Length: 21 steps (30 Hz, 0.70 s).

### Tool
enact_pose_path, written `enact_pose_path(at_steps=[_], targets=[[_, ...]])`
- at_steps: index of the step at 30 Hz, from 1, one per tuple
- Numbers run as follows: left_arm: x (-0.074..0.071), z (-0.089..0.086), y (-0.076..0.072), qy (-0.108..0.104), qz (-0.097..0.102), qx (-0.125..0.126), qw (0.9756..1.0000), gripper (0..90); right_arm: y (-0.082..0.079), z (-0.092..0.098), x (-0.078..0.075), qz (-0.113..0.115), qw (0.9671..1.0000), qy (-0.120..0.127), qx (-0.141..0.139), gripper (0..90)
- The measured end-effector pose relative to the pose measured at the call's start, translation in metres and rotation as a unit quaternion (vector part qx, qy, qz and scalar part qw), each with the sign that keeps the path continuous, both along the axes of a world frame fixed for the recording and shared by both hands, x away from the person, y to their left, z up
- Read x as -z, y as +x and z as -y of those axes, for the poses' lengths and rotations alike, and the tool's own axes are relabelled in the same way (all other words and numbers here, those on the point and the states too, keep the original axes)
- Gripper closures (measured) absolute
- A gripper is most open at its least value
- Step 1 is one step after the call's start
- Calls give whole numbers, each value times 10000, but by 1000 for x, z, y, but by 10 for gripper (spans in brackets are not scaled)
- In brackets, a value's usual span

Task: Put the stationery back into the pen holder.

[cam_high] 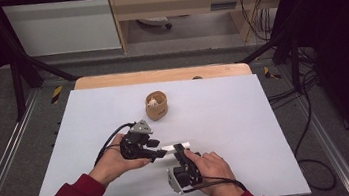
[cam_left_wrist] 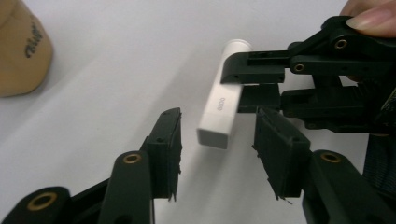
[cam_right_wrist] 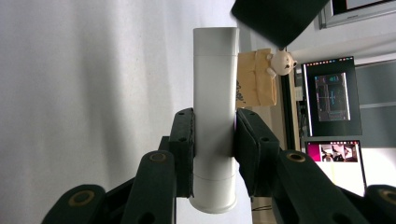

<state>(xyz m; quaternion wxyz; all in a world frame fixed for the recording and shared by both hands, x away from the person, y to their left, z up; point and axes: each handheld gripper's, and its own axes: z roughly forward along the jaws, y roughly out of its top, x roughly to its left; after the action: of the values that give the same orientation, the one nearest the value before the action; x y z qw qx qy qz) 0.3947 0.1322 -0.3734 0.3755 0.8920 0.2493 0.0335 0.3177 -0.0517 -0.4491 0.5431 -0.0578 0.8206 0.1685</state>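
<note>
Right gripper [cam_right_wrist: 212, 140] clamped on white tube [cam_right_wrist: 215, 93]; tube end between spread jaws of empty left gripper [cam_left_wrist: 217, 137], frame centre.

Wide white tabletop [cam_high: 245, 119], with a strip of bare wood along its far edge. Near the middle, standing directly on it, a small tan cup [cam_high: 157, 106].

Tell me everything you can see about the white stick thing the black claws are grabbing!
The white tube is a smooth, flattish stick, plastic by its look, with small grey lettering on one side and thin seam lines near both ends. The right gripper clamps it around the middle, both pads pressed against its sides. The left gripper sits open around one free end, not touching. It is held near the white table.
</note>
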Motion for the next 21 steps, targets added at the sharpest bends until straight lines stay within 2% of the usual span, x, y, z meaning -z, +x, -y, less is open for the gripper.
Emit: enact_pose_path(at_steps=[4, 6, 11, 16, 21], targets=[[0, -6, 1, -35, 62, -185, 9998, 437, 1, 1, 1, -5, 10000, -31, 16, 692], [0, -10, 2, -44, 135, -266, 9995, 371, 2, 2, 1, -10, 10000, -37, 32, 692], [2, -18, 2, -69, 329, -437, 9985, 289, 4, 5, 1, -43, 9999, 17, 129, 692], [9, -26, -2, -216, 557, -720, 9956, 232, 6, 9, -2, -24, 9998, 67, 195, 692], [15, -35, -7, -403, 798, -1017, 9908, 180, 9, 13, -5, -72, 9994, 198, 266, 692]])
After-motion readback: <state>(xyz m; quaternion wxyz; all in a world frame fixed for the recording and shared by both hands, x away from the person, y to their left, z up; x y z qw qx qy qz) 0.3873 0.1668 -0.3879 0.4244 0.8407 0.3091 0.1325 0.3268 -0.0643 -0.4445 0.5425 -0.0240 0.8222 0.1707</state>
